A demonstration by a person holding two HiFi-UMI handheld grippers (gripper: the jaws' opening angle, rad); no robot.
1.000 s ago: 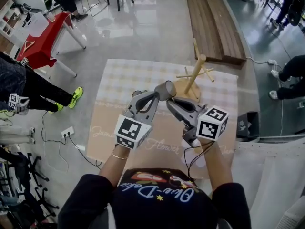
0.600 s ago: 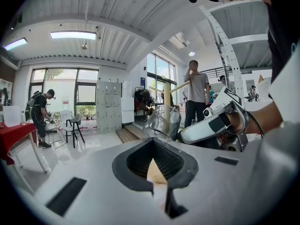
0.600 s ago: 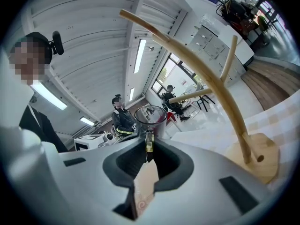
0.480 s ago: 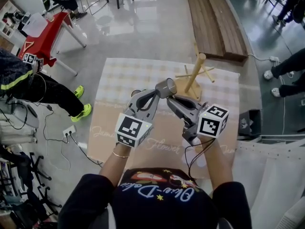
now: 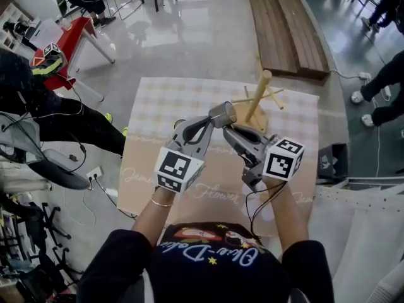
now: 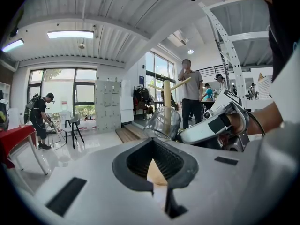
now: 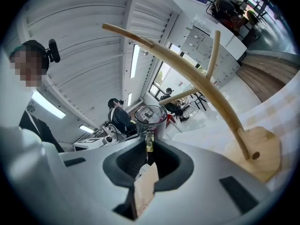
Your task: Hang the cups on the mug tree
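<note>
A clear glass cup (image 5: 222,114) hangs in the air above the checked tablecloth (image 5: 164,106), between my two grippers. My left gripper (image 5: 211,121) meets the cup's left side, jaws drawn together at its rim (image 6: 161,123). My right gripper (image 5: 227,129) comes from below and is shut on the cup's handle (image 7: 149,142), with the cup's body (image 7: 151,116) just past the tips. The wooden mug tree (image 5: 257,96) stands right behind the cup on its round base (image 7: 255,151), and its pegs (image 7: 140,36) are bare.
A red table (image 5: 60,52) and a person (image 5: 38,106) are on the left of the floor. A wooden bench (image 5: 284,24) lies behind the table. Another person's legs (image 5: 385,87) stand to the right. A power strip (image 5: 90,173) lies near the table's left edge.
Both grippers and the cup have crept slightly up and to the right. The person on the left has moved about.
</note>
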